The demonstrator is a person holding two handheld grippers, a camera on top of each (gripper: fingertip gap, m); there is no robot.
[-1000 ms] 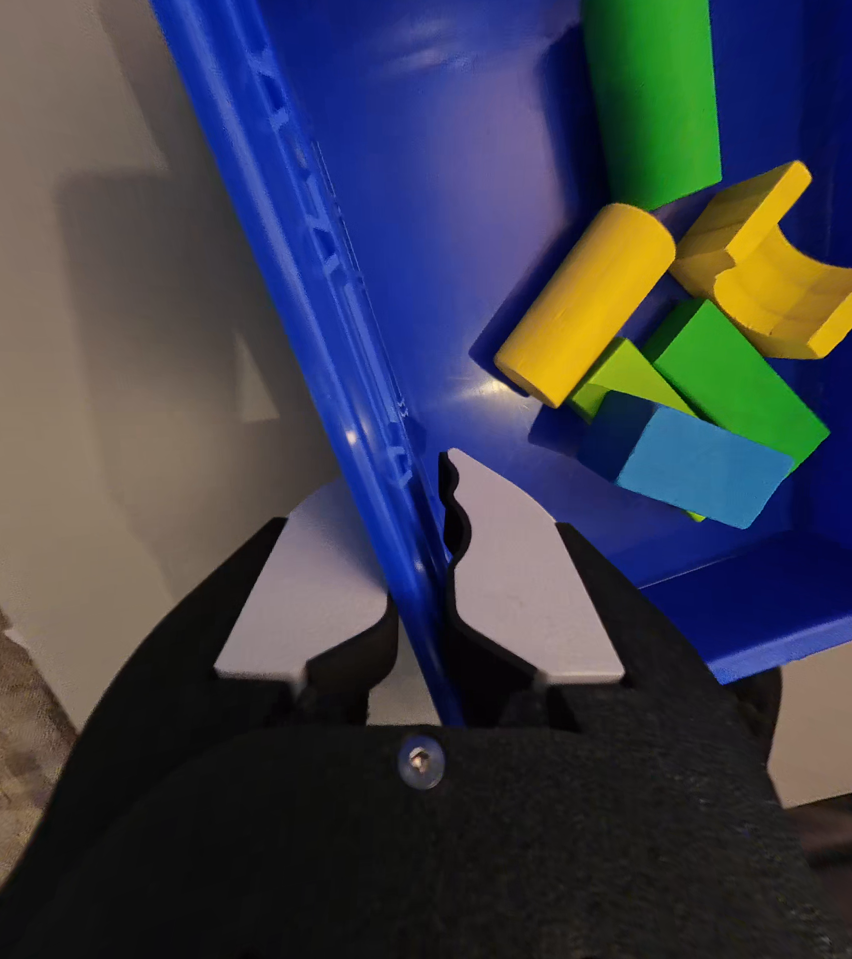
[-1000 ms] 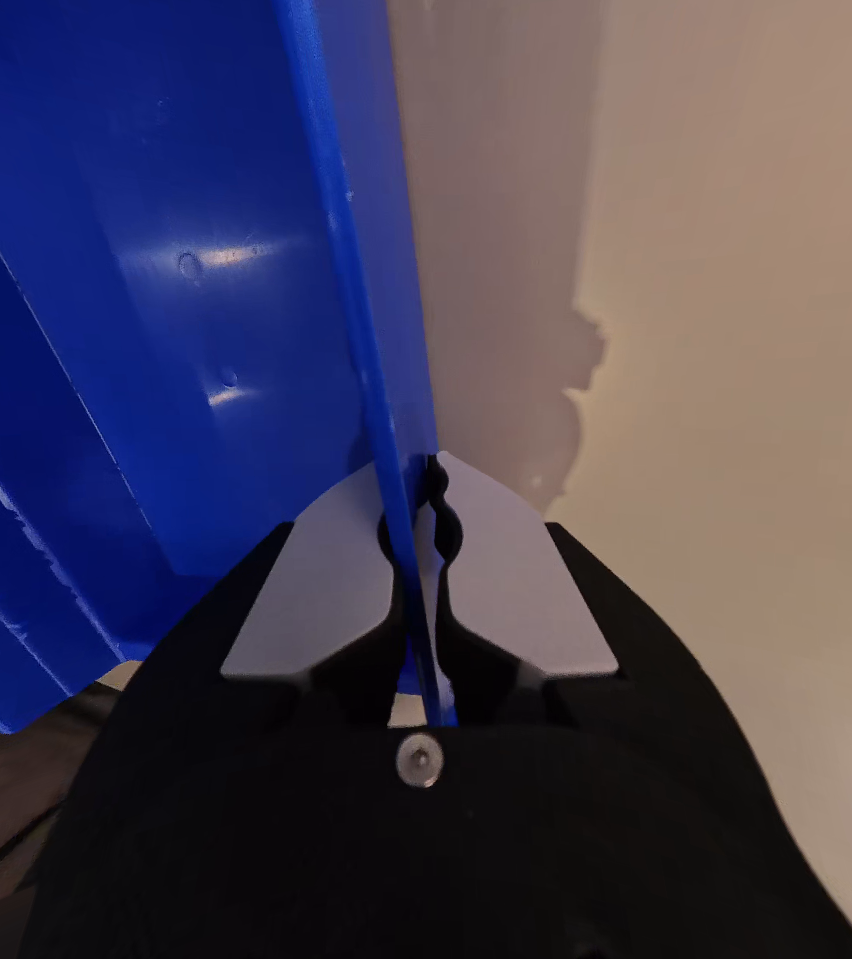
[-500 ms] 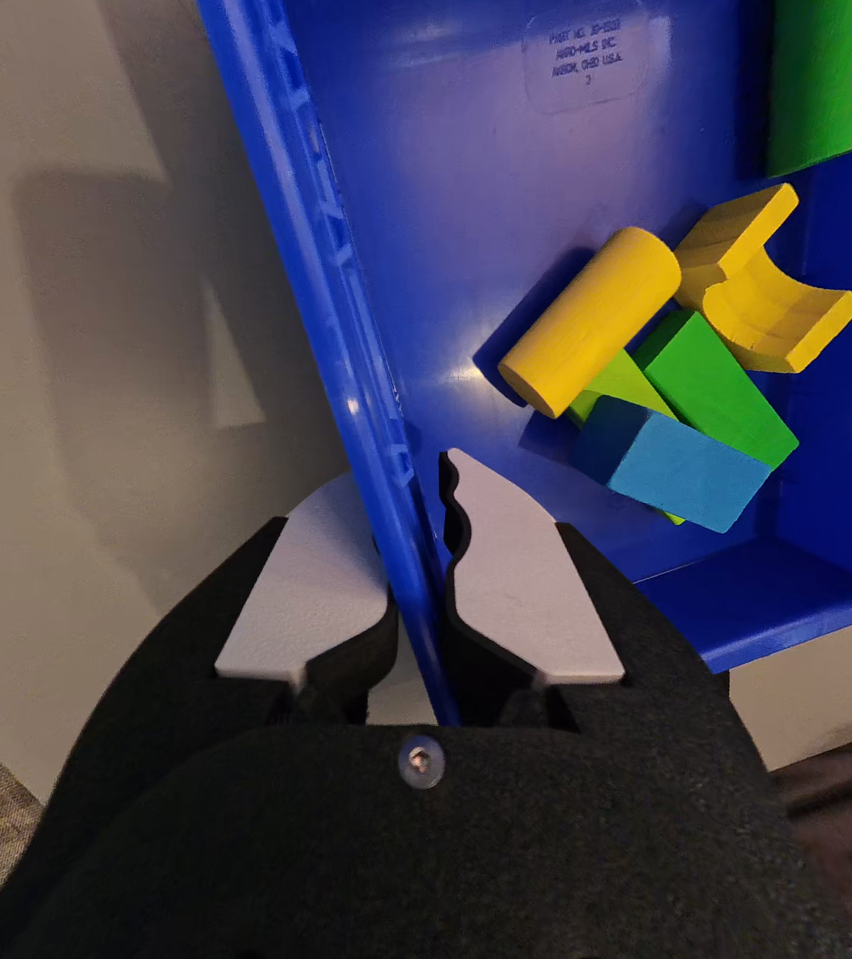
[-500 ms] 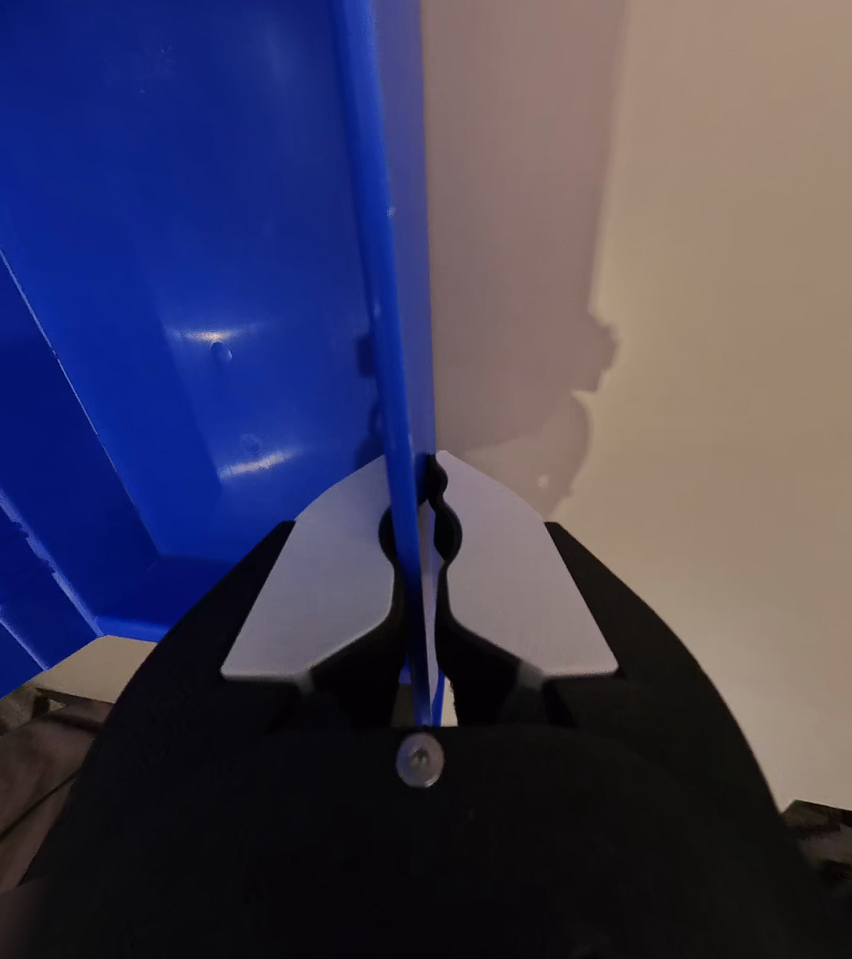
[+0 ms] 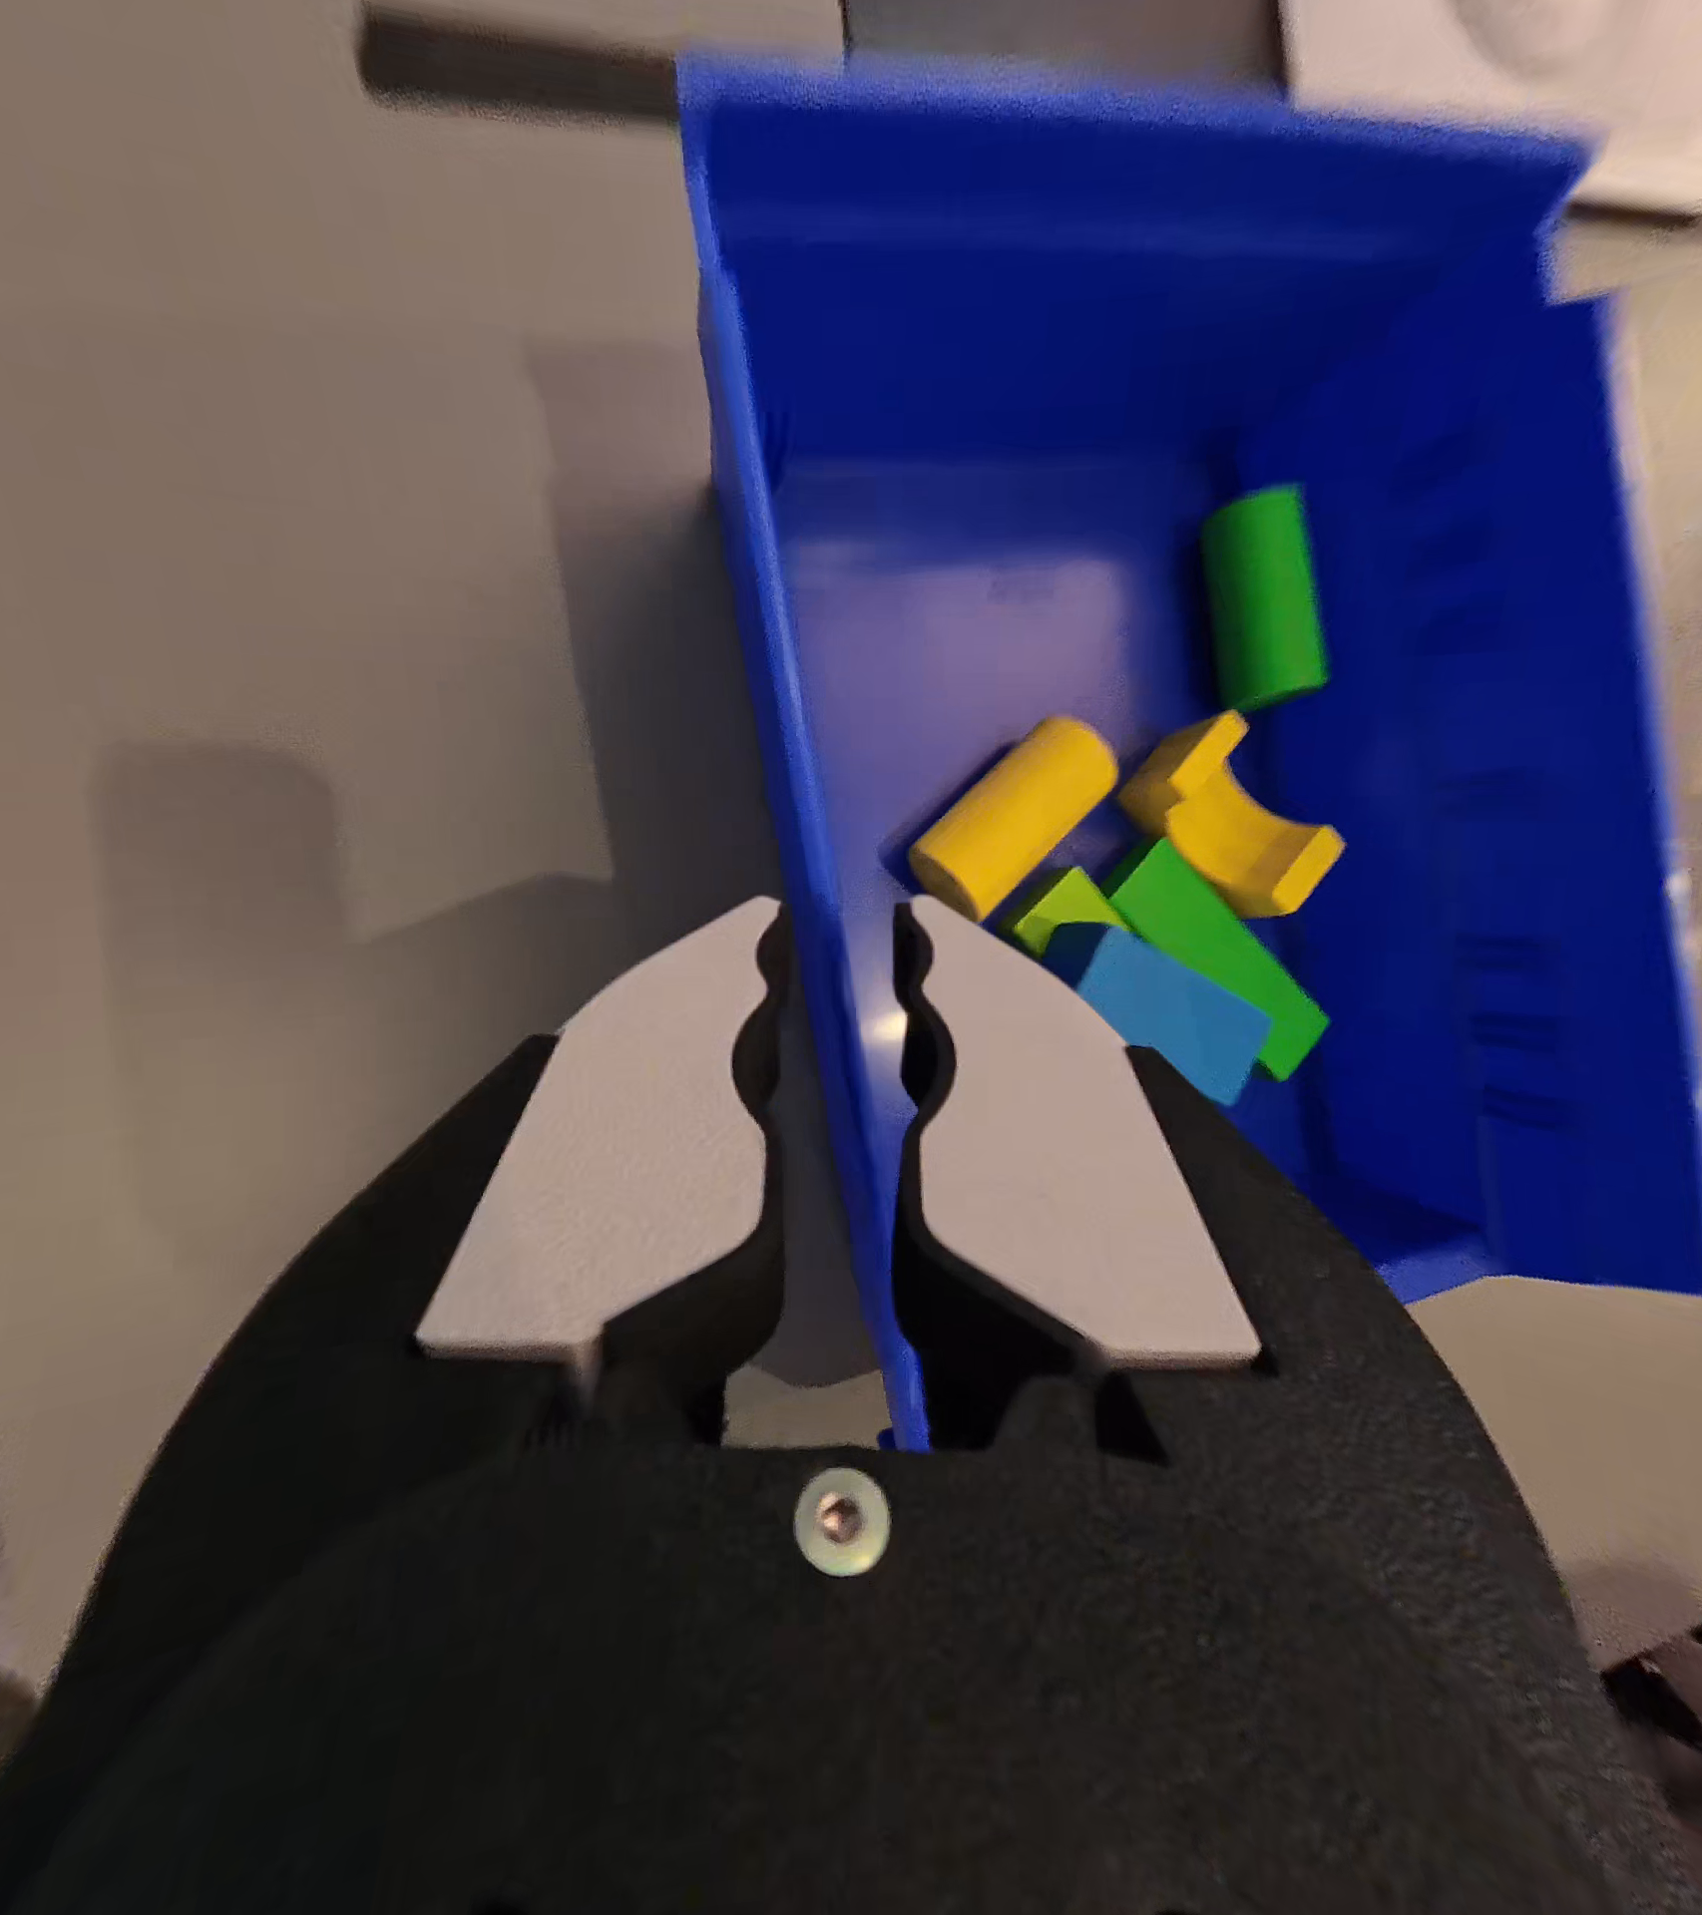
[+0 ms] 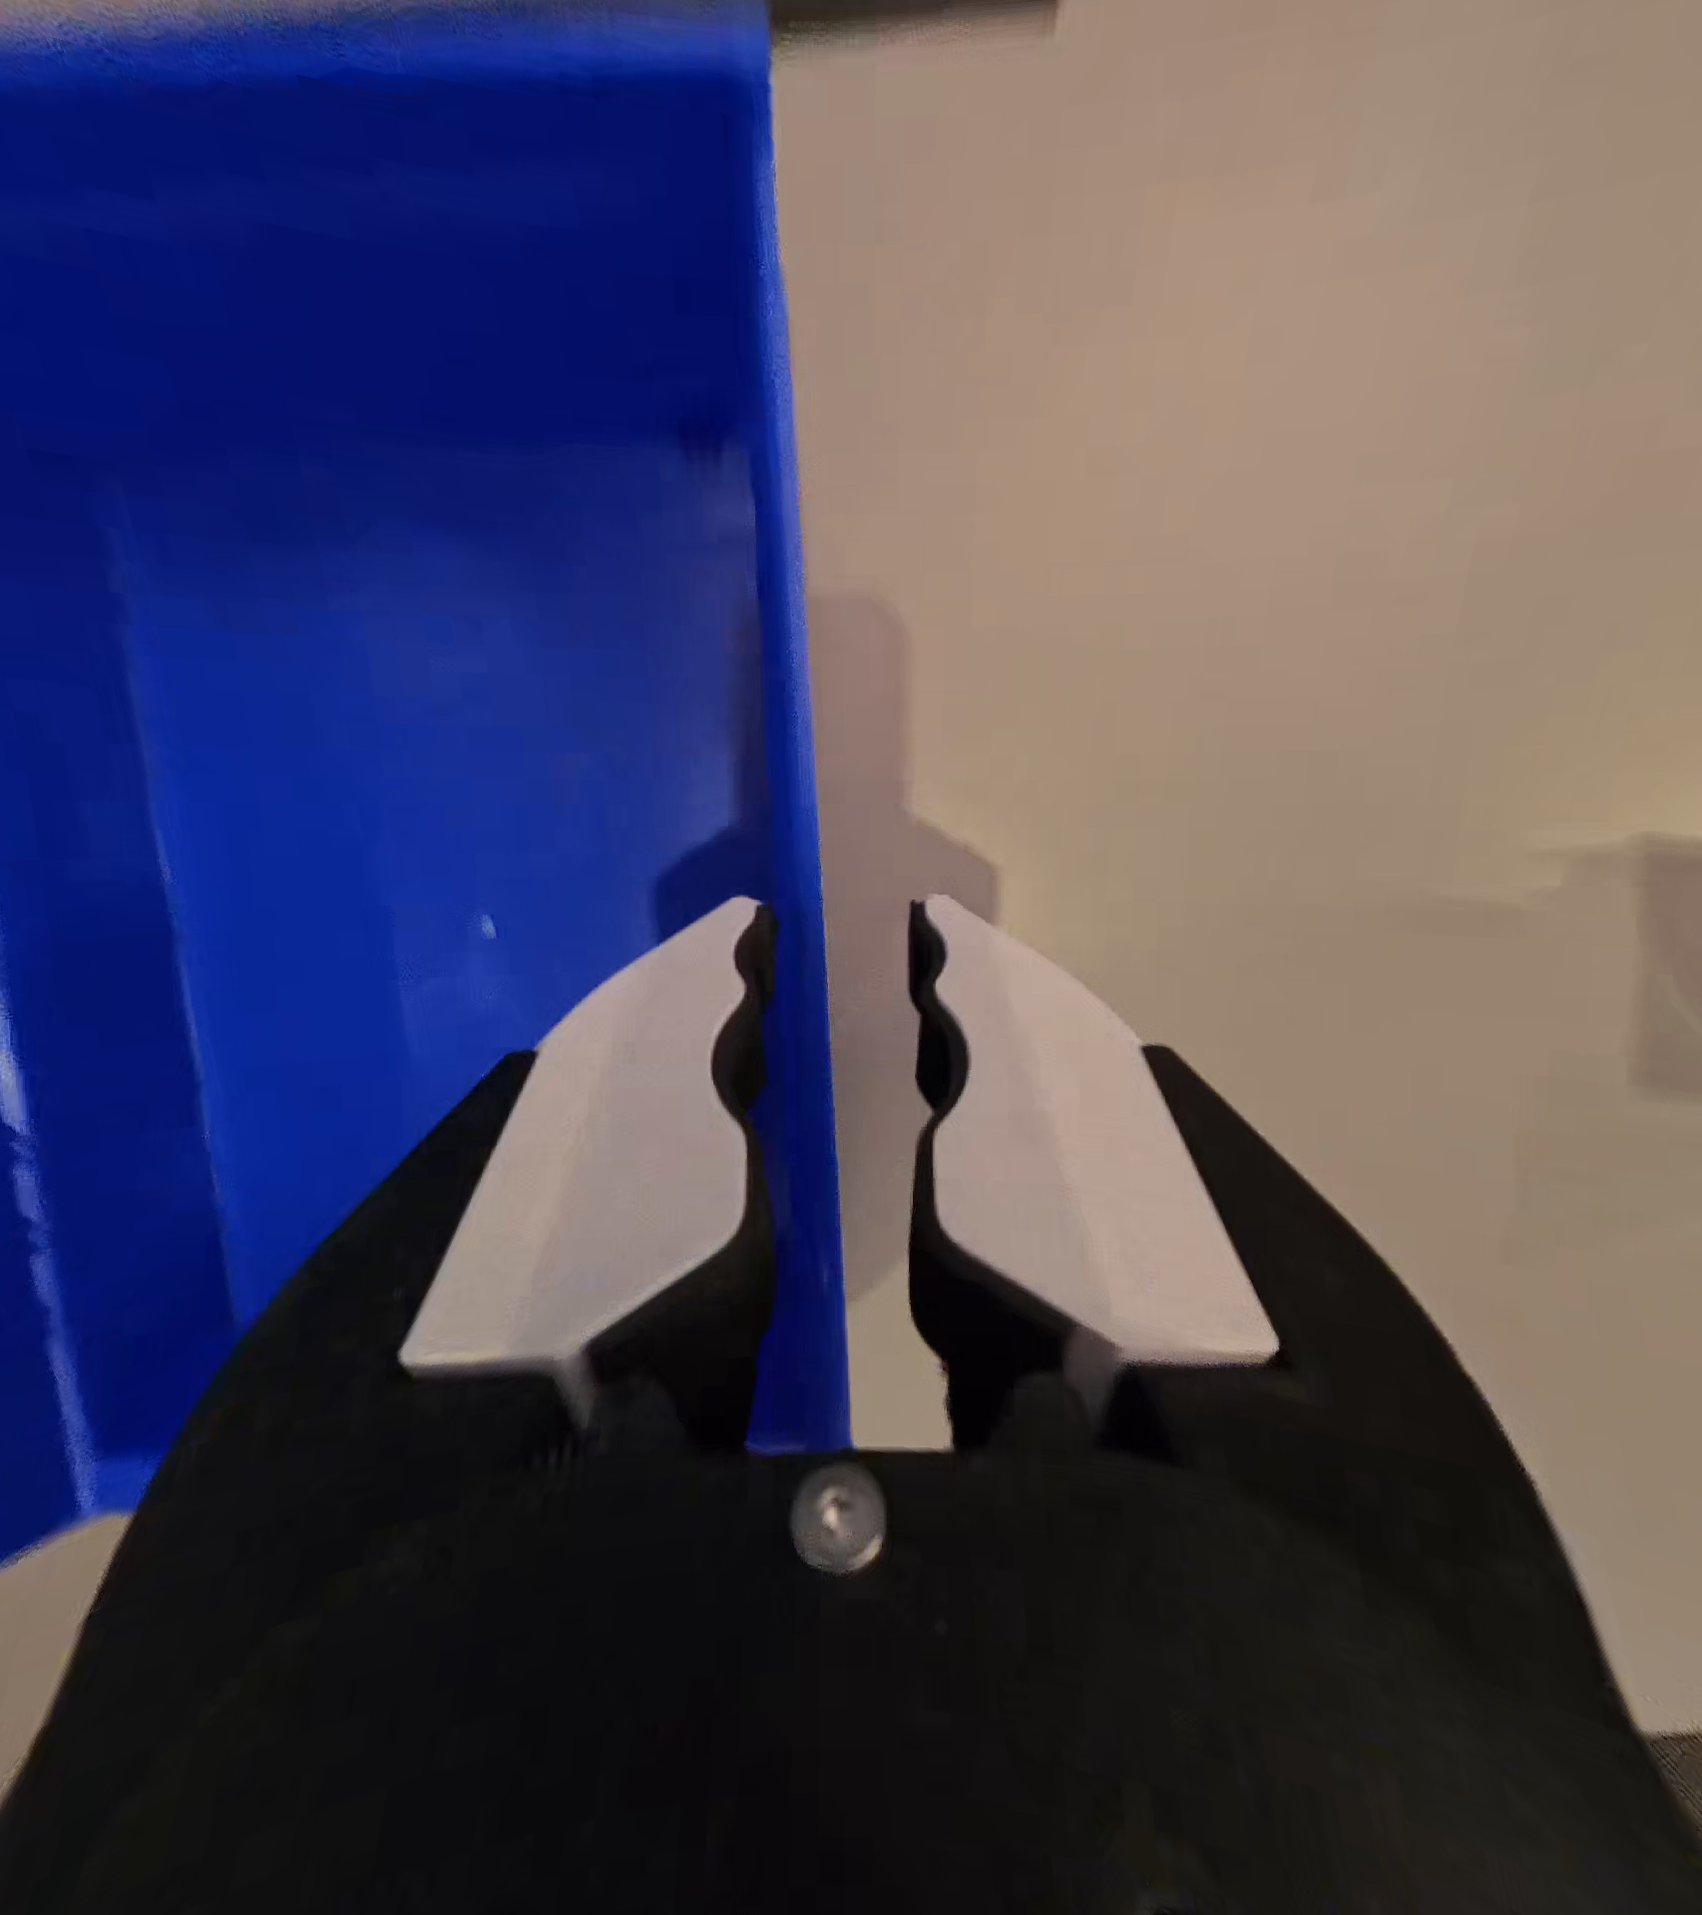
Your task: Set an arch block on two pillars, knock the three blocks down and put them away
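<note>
Both your grippers had let go of the blue bin (image 5: 1085, 342) since half a second earlier, when each was clamped on a side wall; the view had also pulled back, so the whole bin showed. It sat on the pale table (image 5: 256, 518), with bare surface open to its left and to its right.

Your left gripper (image 5: 839, 912) stood parted to a narrow gap, straddling the bin's left wall; the wall ran between the fingers, and whether it touched either I could not tell. Your right gripper (image 6: 839, 912) was likewise parted around the right wall (image 6: 795, 933), which lay against the left finger with a clear gap to the right finger.

Only your left wrist view showed the contents, all lying toward the bin's near right part: a green cylinder (image 5: 1261, 596) apart from the rest, then a yellow cylinder (image 5: 1013, 819), the yellow arch block (image 5: 1230, 829), a green rectangular block (image 5: 1215, 948), a light blue block (image 5: 1173, 1010) and a lime green wedge (image 5: 1054, 912) clustered together. Your right wrist view showed only bare blue interior.
</note>
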